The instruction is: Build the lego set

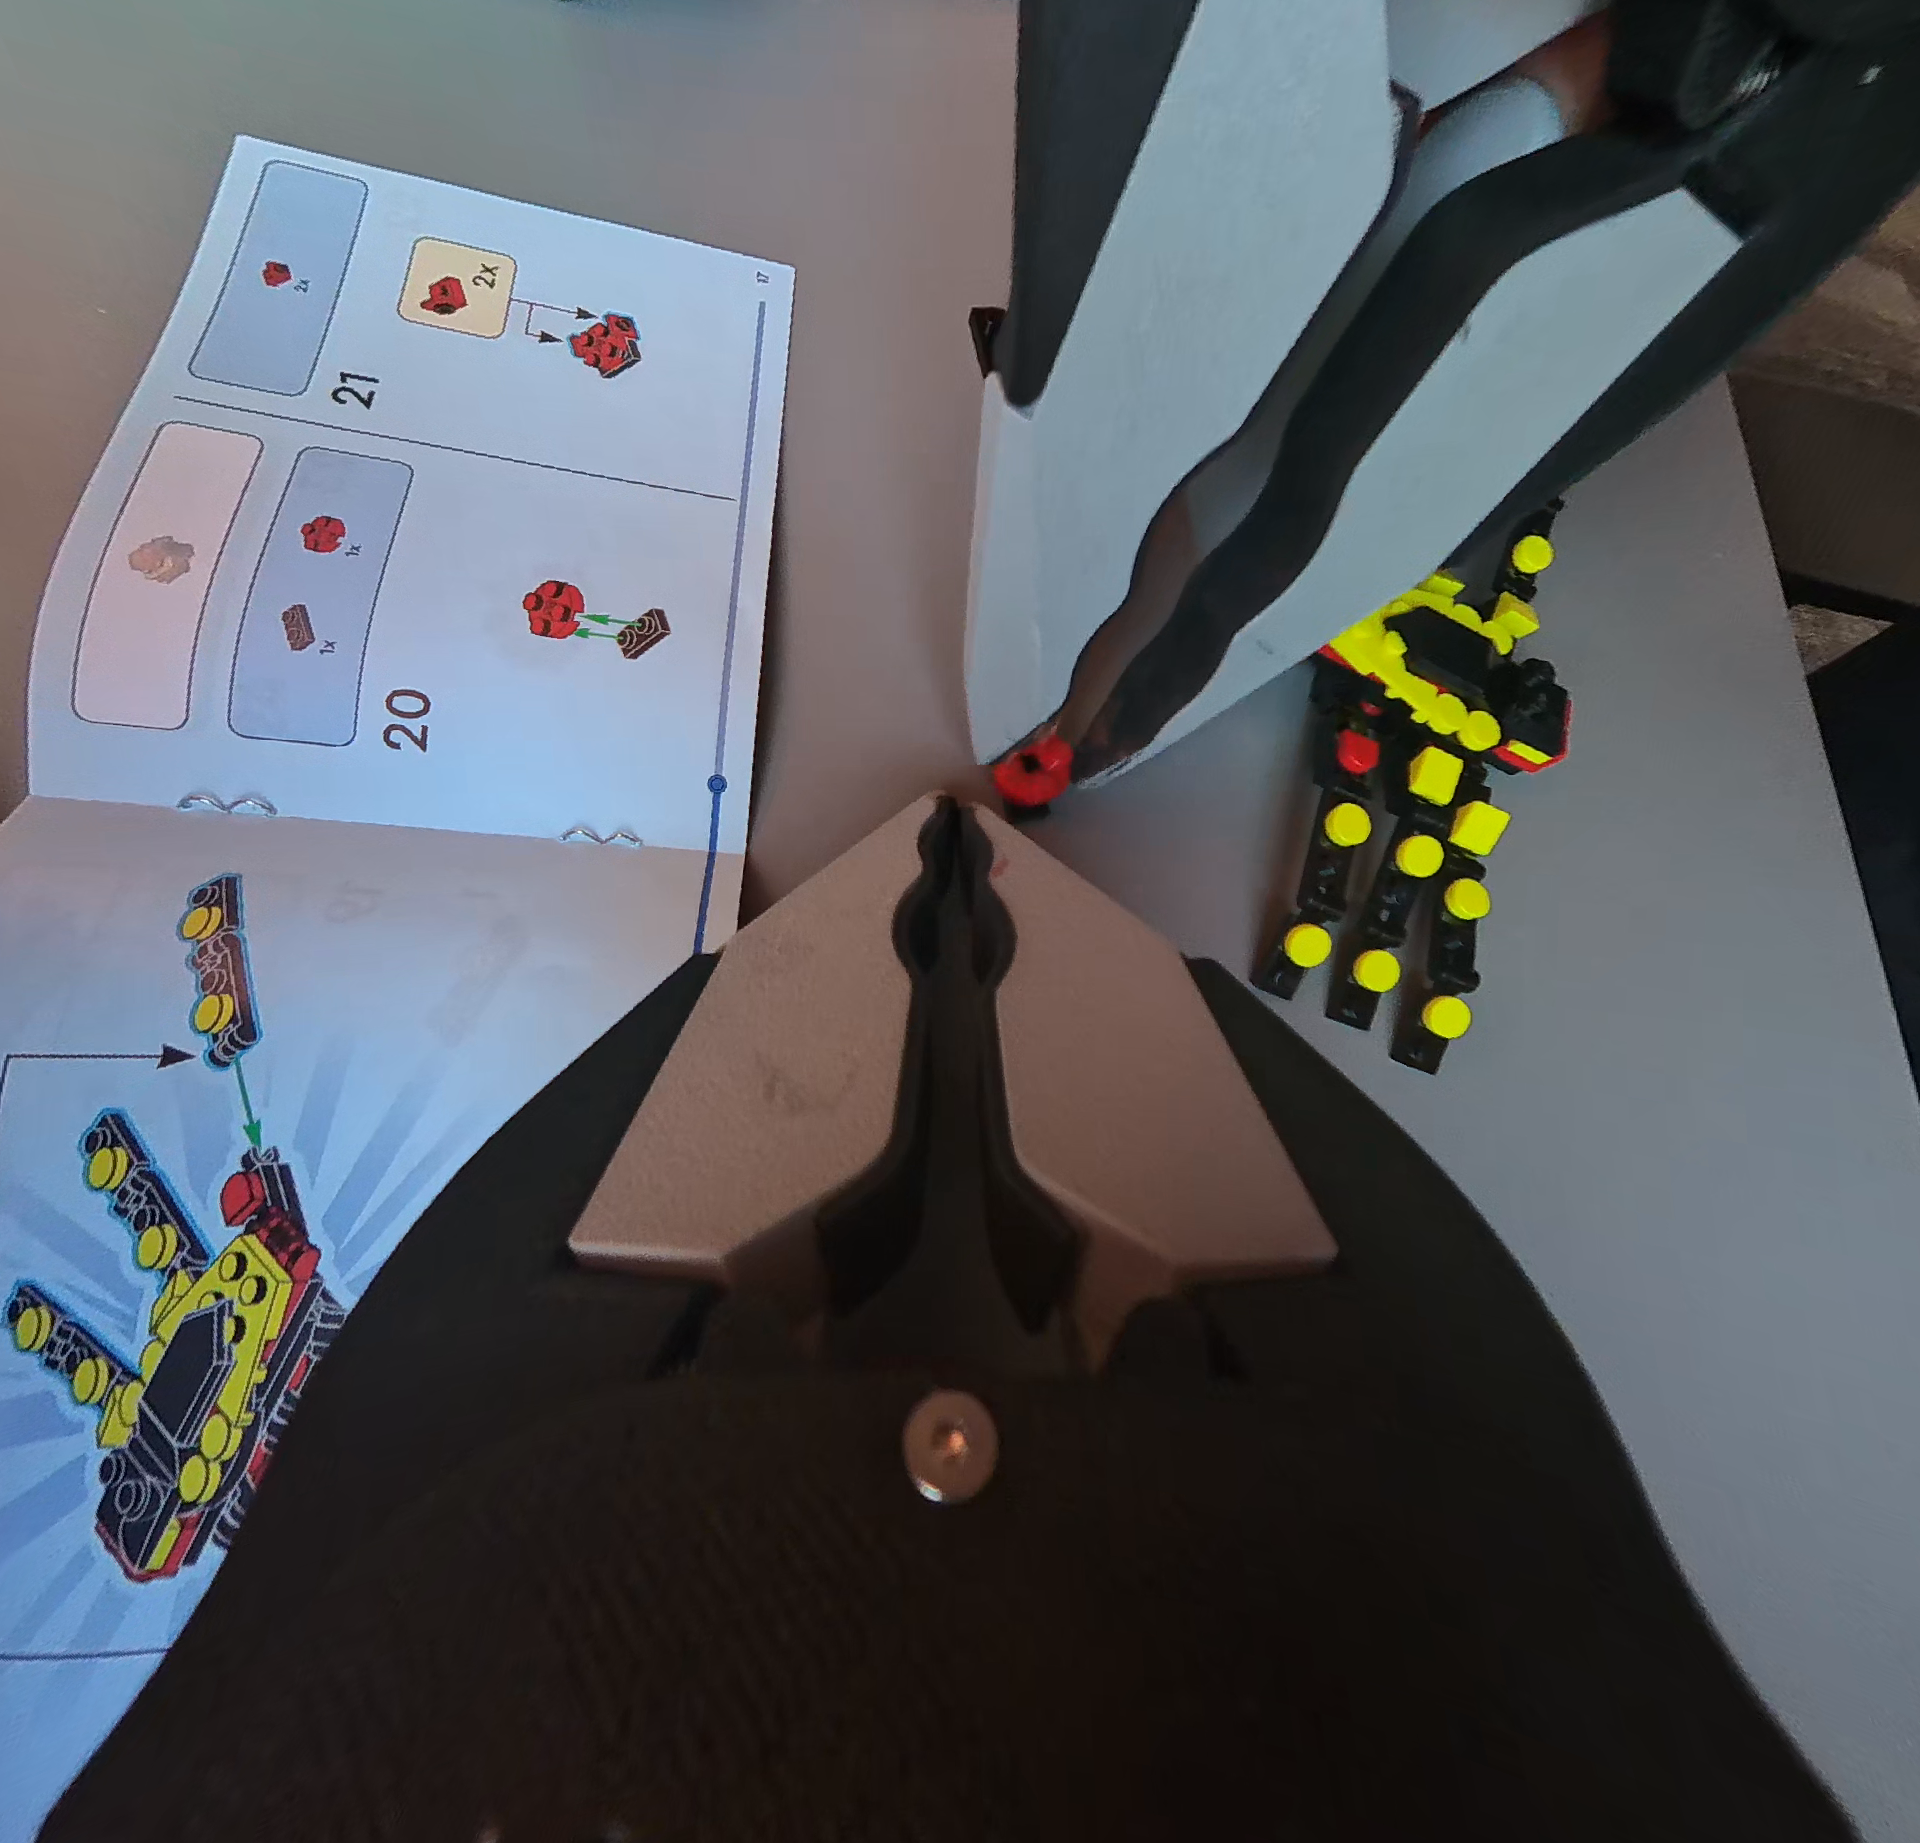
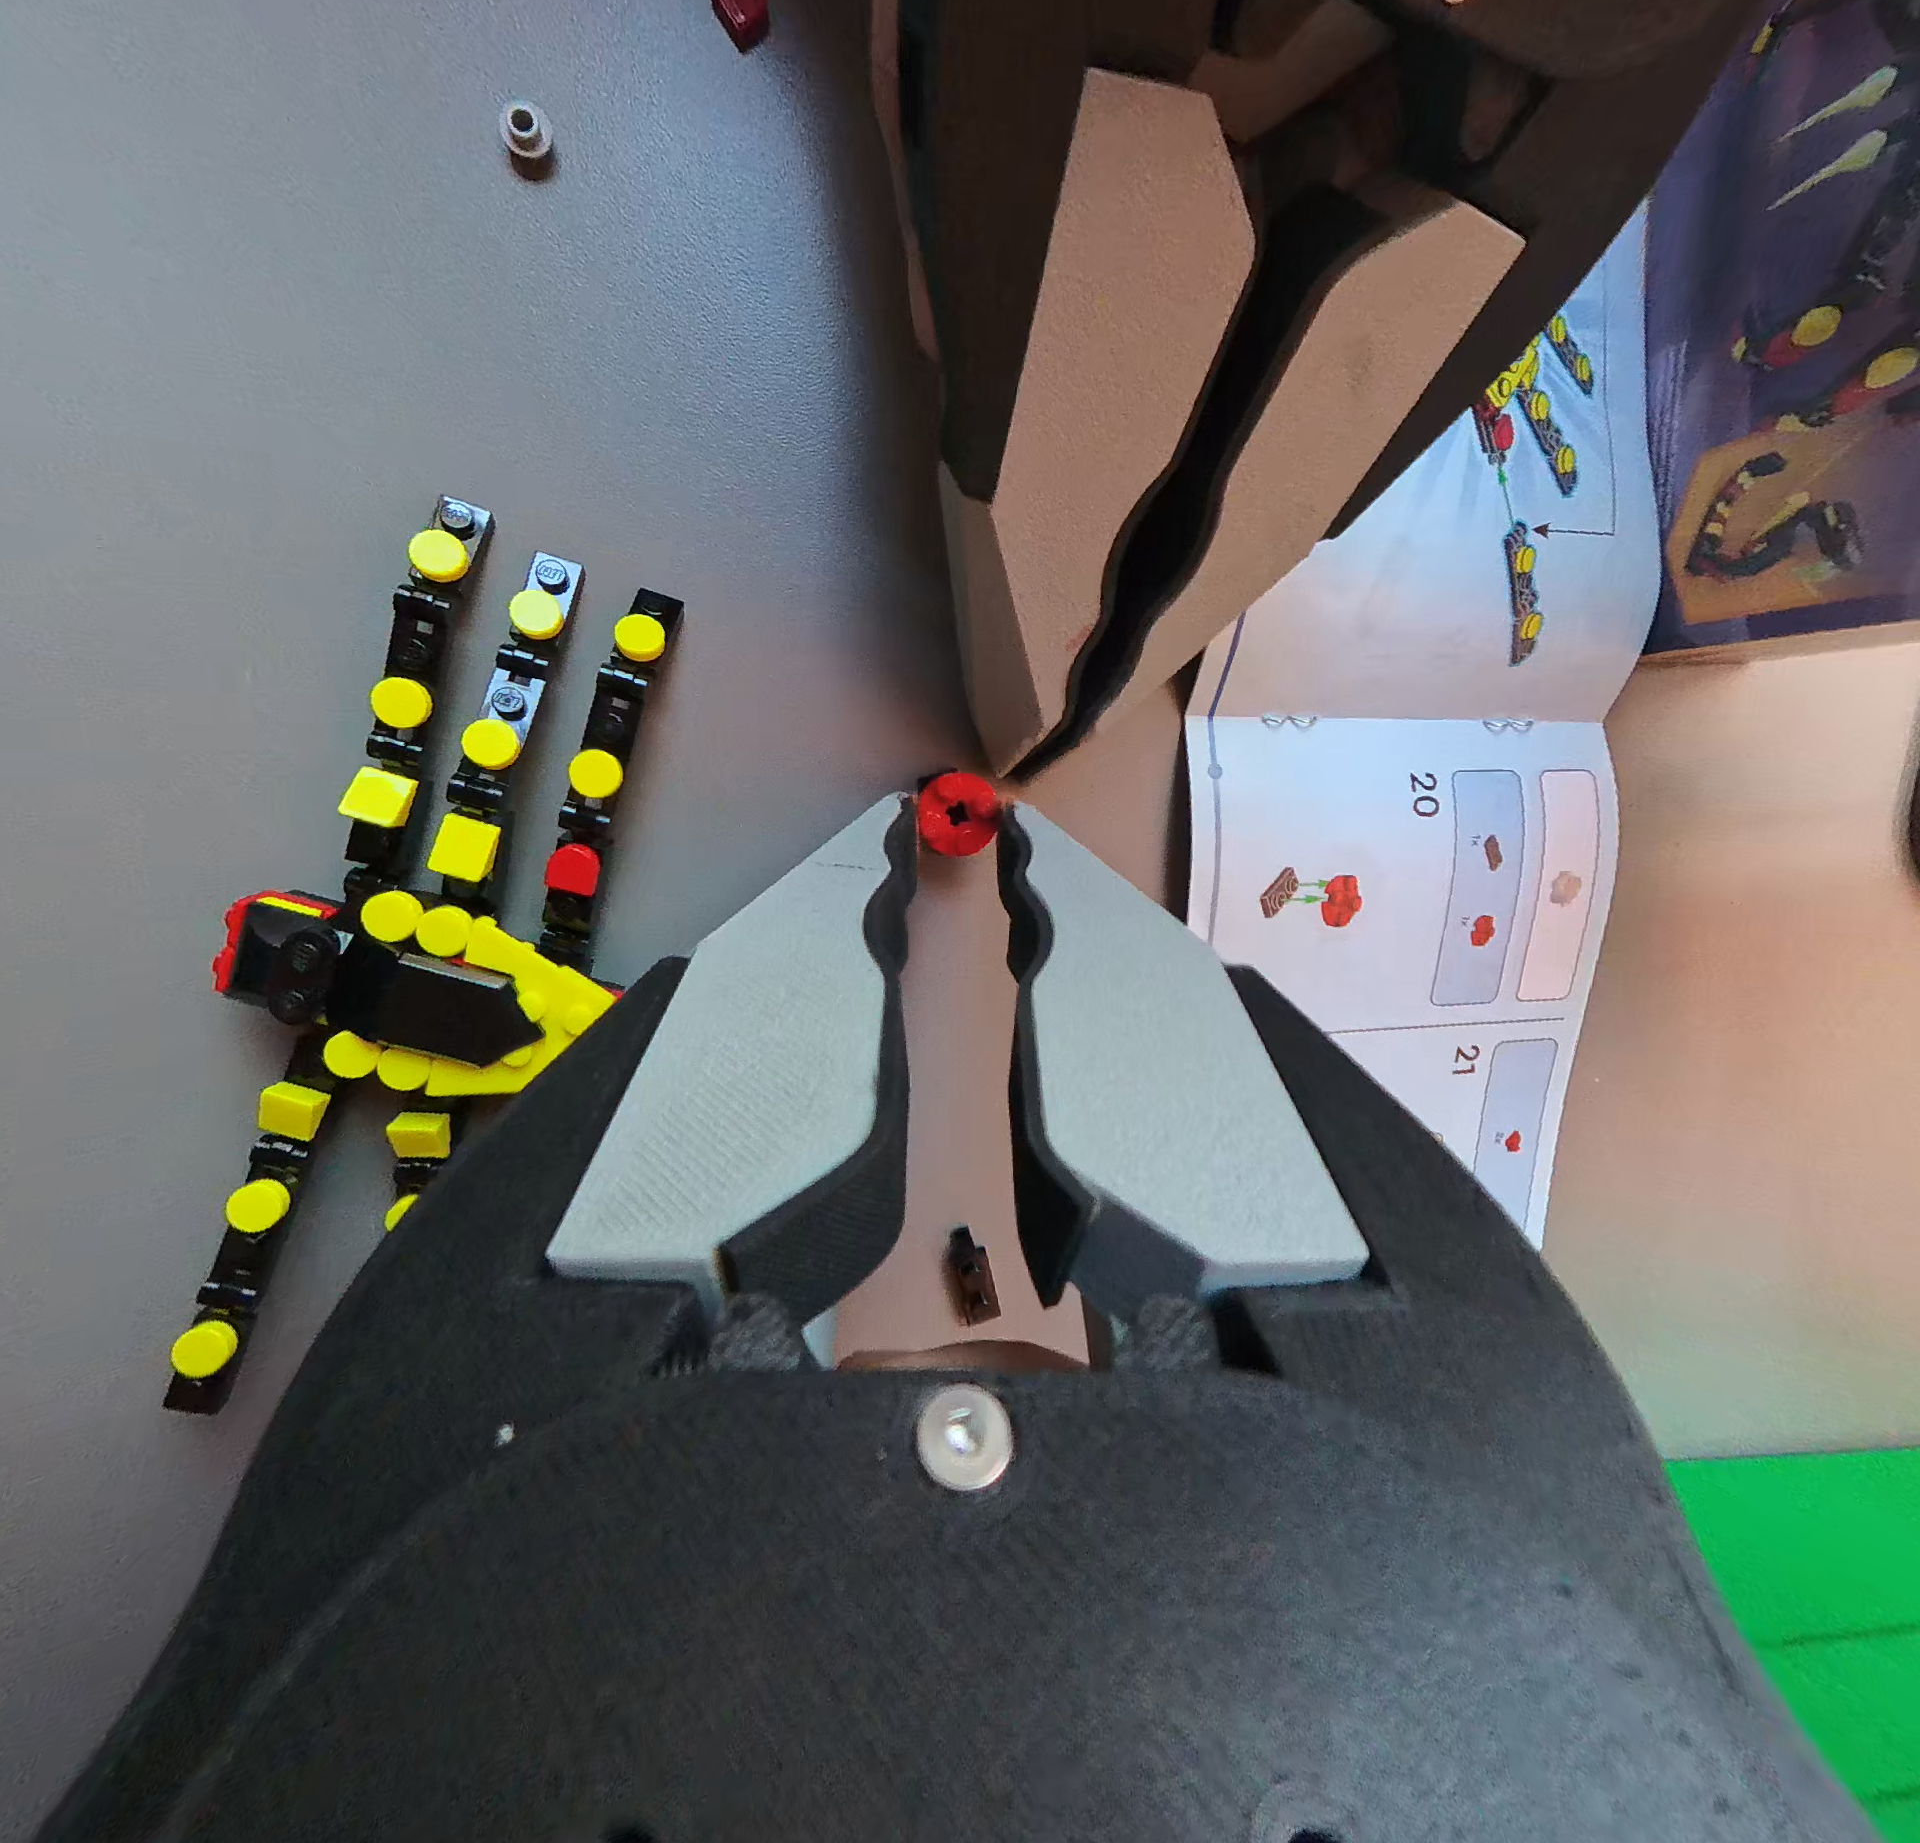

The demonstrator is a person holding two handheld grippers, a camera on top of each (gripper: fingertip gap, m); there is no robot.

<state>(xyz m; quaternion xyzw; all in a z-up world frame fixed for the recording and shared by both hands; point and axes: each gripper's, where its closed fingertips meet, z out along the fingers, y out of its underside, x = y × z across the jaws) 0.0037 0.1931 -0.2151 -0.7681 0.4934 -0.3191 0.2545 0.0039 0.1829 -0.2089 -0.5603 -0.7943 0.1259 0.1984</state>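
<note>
My right gripper [image 2: 956, 819] is shut on a small red round piece [image 2: 956, 812], held at its fingertips just above the grey table [image 2: 260, 287]. A small dark bit shows at the piece's edge. My left gripper [image 1: 948, 808] is shut, nothing visible between its fingers, and its tips meet the red piece [image 1: 1032, 767] from the opposite side. In the right wrist view the left gripper [image 2: 1013, 767] comes in from the top. In the left wrist view the right gripper [image 1: 1060, 754] comes in from the top right. The black, yellow and red model [image 2: 436, 910] lies flat beside them, also in the left wrist view [image 1: 1423, 754].
The open instruction booklet [image 1: 416, 546] lies on the table, also seen in the right wrist view [image 2: 1403, 858]. Loose pieces: a dark red one [image 2: 740, 6], a grey round one [image 2: 528, 136], a dark brown one [image 2: 971, 1274] under my right gripper. A green box [image 2: 1808, 1585] stands nearby. The table edge [image 1: 1766, 546] is close to the model. My left and right fingertips are right by each other.
</note>
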